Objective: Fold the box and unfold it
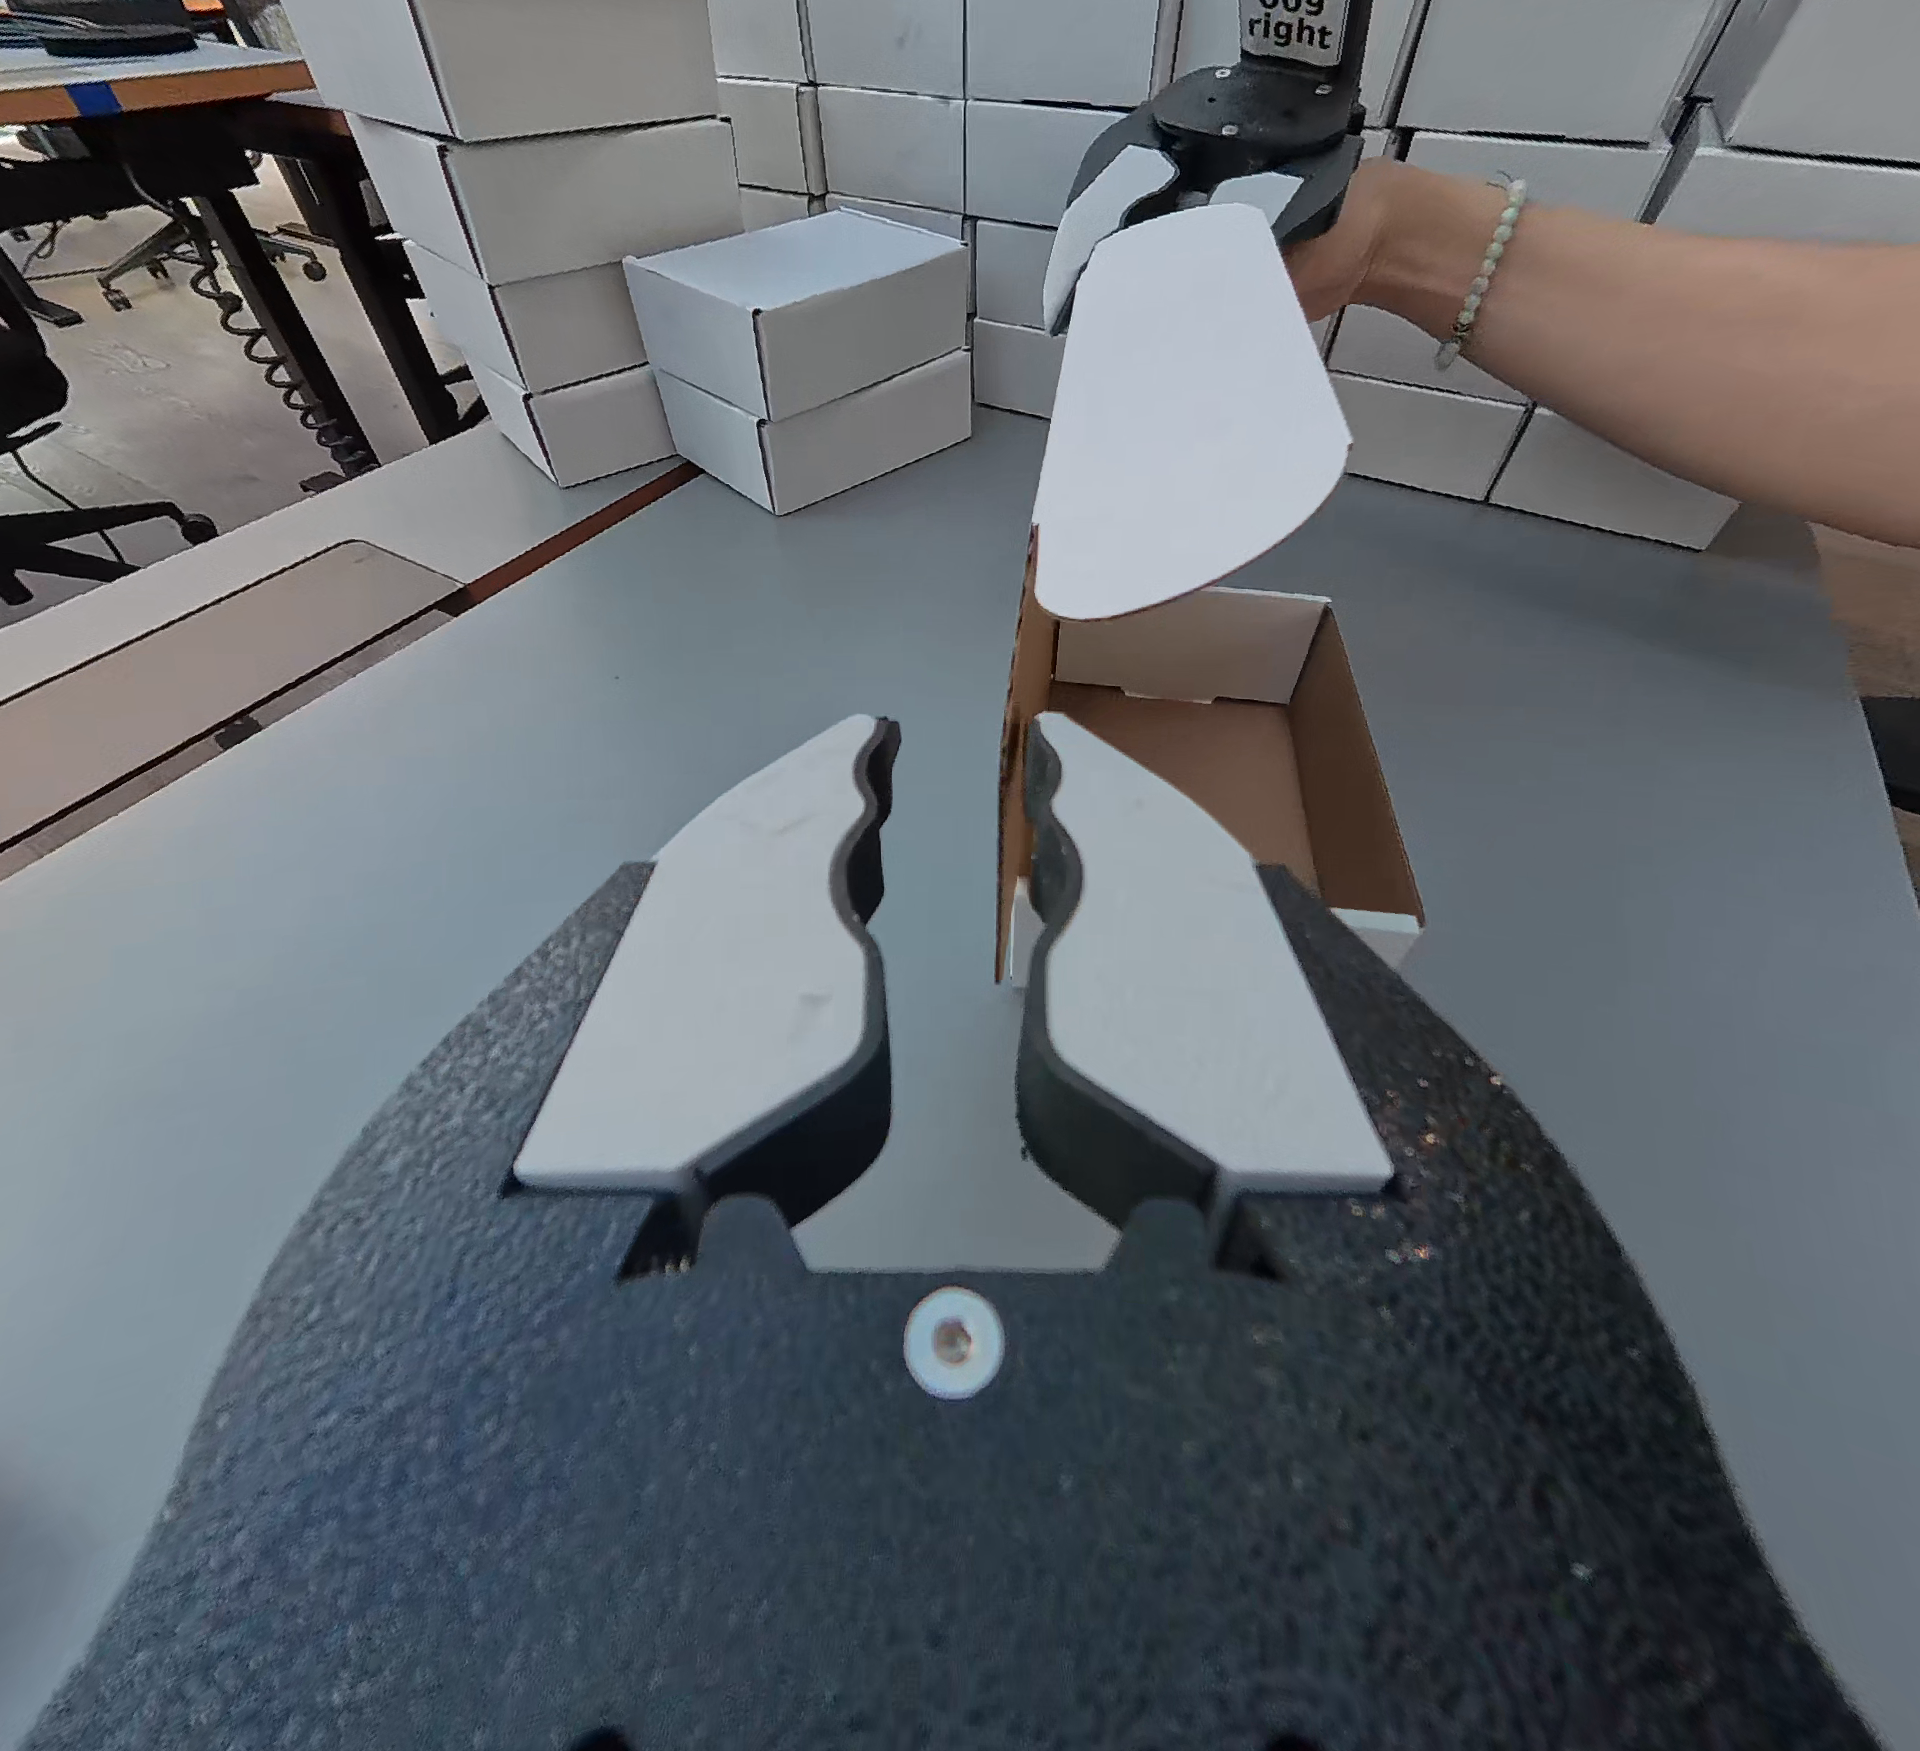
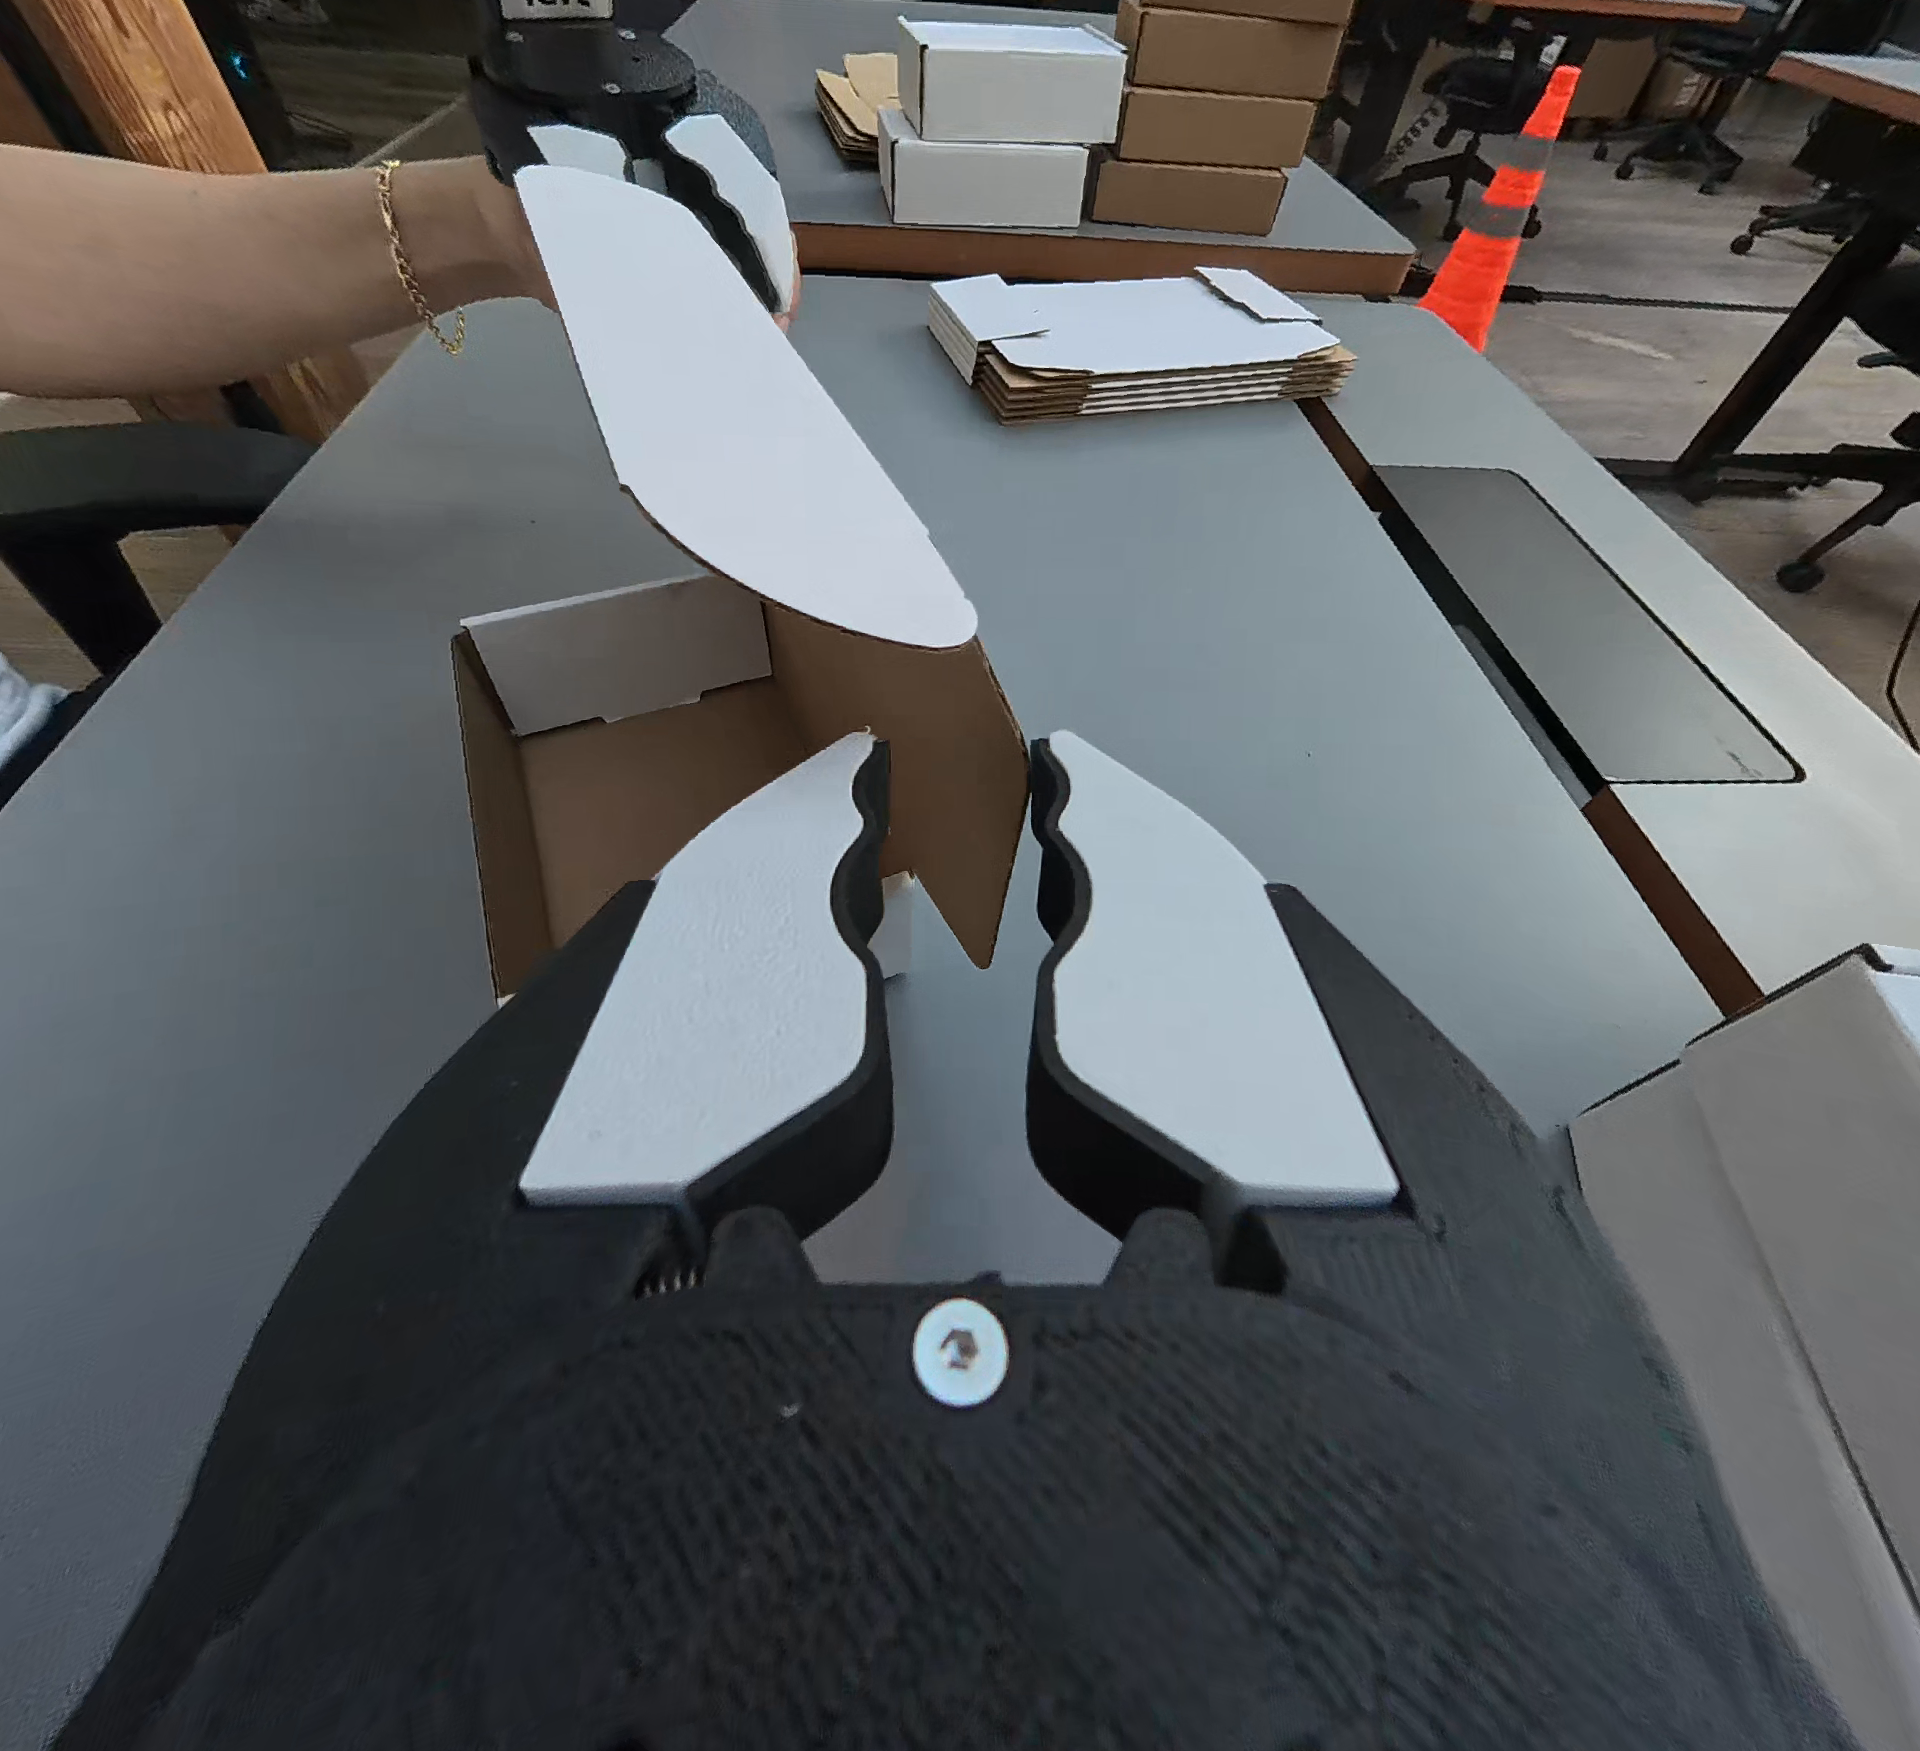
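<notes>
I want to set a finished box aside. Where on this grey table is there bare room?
Bare table lies between the open box and the flat blanks. In the left wrist view, the stretch left of the box toward the table edge is bare too. The back is crowded with stacked white boxes.

Grey table (image 2: 1195,558) w/ flat cardboard stack (image 2: 1143,351); wall of white boxes (image 1: 1039,39) behind; orange cone (image 2: 1496,226), office chairs (image 2: 1683,91), more desks (image 2: 1039,174) beyond.
</notes>
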Action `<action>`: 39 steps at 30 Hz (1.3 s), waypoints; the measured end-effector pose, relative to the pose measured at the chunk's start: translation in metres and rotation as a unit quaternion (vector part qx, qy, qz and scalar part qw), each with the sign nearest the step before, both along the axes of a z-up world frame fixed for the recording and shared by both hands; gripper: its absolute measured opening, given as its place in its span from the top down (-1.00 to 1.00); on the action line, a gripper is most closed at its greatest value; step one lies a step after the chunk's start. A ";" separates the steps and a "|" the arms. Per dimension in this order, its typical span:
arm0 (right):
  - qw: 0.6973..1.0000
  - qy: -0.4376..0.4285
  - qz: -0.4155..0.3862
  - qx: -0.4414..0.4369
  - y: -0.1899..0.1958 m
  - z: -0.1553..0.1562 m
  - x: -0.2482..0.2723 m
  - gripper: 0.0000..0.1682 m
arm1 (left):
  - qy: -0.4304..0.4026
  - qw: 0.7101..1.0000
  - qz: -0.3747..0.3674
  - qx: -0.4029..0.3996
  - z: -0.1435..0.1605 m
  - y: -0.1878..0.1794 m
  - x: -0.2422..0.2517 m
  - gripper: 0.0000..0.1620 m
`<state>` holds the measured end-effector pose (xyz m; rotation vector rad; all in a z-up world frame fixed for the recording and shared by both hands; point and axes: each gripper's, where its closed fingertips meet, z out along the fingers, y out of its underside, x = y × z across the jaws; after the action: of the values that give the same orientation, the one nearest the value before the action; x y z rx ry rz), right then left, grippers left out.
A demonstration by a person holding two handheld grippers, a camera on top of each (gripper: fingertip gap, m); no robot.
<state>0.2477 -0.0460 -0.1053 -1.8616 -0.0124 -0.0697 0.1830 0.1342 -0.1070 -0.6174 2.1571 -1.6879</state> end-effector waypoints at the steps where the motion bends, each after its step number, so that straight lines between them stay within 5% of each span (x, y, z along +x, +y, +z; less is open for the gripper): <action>1: 1.000 -0.003 0.001 -0.003 -0.001 0.000 0.002 0.70 | 0.001 1.000 -0.003 0.004 -0.001 0.000 0.000 0.72; 16: 1.000 0.018 0.012 -0.012 0.008 -0.001 0.005 0.96 | 0.012 0.999 -0.017 0.036 -0.008 0.003 0.006 0.98; 27: 0.975 0.004 -0.221 0.020 0.033 0.002 0.014 0.98 | 0.037 0.968 0.239 0.073 -0.010 0.022 0.040 0.97; 32: 0.964 0.035 -0.256 0.057 0.048 0.005 0.004 0.98 | 0.039 0.931 0.350 0.098 -0.010 0.031 0.044 0.97; 39: 0.903 0.080 -0.396 0.148 0.068 0.005 0.001 0.92 | 0.035 0.885 0.455 0.092 -0.010 0.026 0.043 0.96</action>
<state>0.2487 0.0221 -0.1004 -1.4570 0.8300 -0.4547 0.2261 0.1603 -0.1170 -1.3635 1.5922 -0.9365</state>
